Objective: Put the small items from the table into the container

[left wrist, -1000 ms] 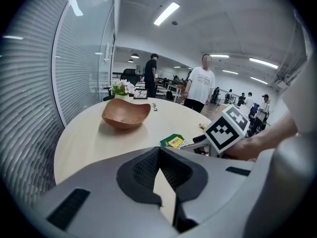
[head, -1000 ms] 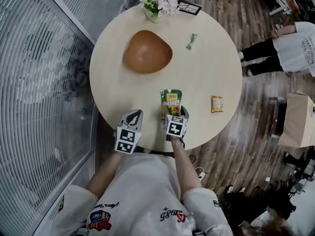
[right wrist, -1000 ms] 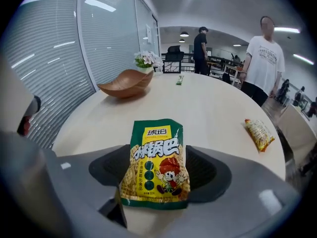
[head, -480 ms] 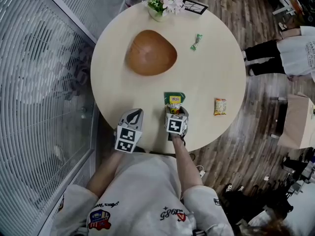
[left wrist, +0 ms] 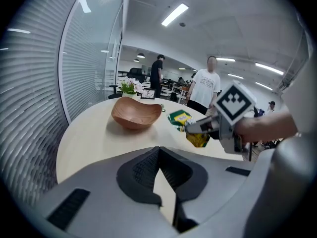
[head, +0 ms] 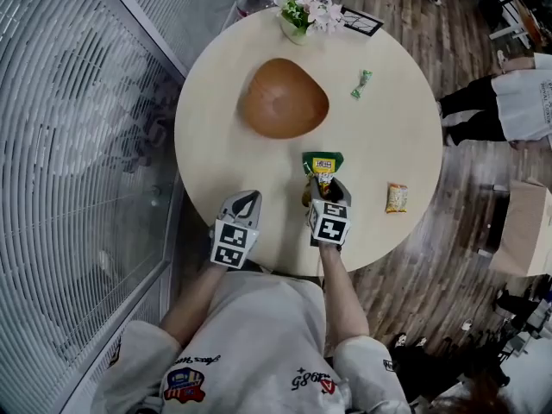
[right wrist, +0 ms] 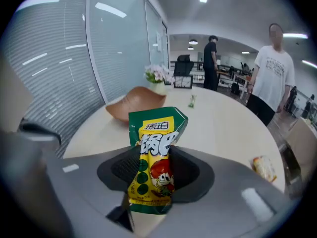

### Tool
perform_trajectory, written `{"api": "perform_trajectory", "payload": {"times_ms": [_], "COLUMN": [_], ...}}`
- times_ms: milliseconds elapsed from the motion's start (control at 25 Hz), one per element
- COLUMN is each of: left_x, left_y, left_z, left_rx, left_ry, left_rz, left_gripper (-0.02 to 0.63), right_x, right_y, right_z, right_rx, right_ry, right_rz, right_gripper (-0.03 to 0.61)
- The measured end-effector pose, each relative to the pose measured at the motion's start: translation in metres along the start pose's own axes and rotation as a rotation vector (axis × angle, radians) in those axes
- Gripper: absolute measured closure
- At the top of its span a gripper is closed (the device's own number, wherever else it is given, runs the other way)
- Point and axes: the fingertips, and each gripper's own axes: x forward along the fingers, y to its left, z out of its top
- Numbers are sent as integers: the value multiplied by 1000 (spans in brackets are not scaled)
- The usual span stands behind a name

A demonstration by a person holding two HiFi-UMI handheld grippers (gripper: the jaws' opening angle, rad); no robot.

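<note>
A green and yellow snack packet (head: 323, 164) (right wrist: 153, 157) stands upright between the jaws of my right gripper (head: 321, 184) (right wrist: 151, 182), lifted off the round table (head: 388, 136). The jaws are closing and pinch the packet's lower half. The brown wooden bowl (head: 285, 97) (right wrist: 136, 103) (left wrist: 136, 114) sits further back, left of the packet. My left gripper (head: 244, 198) (left wrist: 158, 150) hovers at the table's near edge, shut and holding nothing. An orange packet (head: 397, 197) (right wrist: 263, 167) lies to the right, and a small green candy (head: 360, 84) (right wrist: 191, 101) lies at the far right.
A vase of flowers (head: 309, 11) and a small framed card (head: 360, 22) stand at the table's far edge. A glass wall with blinds runs along the left. People stand on the wooden floor to the right, beyond the table.
My right gripper has closed on the snack packet and lifted it off the table, tipping it upright. The left gripper has barely shifted.
</note>
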Motion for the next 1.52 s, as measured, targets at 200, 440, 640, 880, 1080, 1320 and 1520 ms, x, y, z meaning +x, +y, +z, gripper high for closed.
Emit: {"api": "perform_trajectory", "payload": {"times_ms": [200,440,640,880,1080,1320,1520], "left_x": [-9,-22,-37,-45,-37,-26,-23], "left_y": [11,26,43,69,60,36,4], "left_z": [2,-6,-11,-9,-1,9,18], "left_rx": [-30,-75,-116,-173,-166,-138,-106], "left_ry": [-14,-18,-23,-66,-78,-86,-90], "left_rz": [37,93,140,209,176,115,81], "left_gripper": [607,607,607,607,607,607,607], "right_x": [20,108,149,140,77,-15,-79], "right_y": [41,78,87,94,84,73,60], "right_z": [109,150,153,155,154,103,27], "right_rx": [-100,-190,-132,-139,-122,-140,-106], "right_ry": [-78,46,121,59,-99,-232,-206], "right_rz": [123,182,178,175,169,206,226], "right_gripper": [400,400,388,391,495,577,577]}}
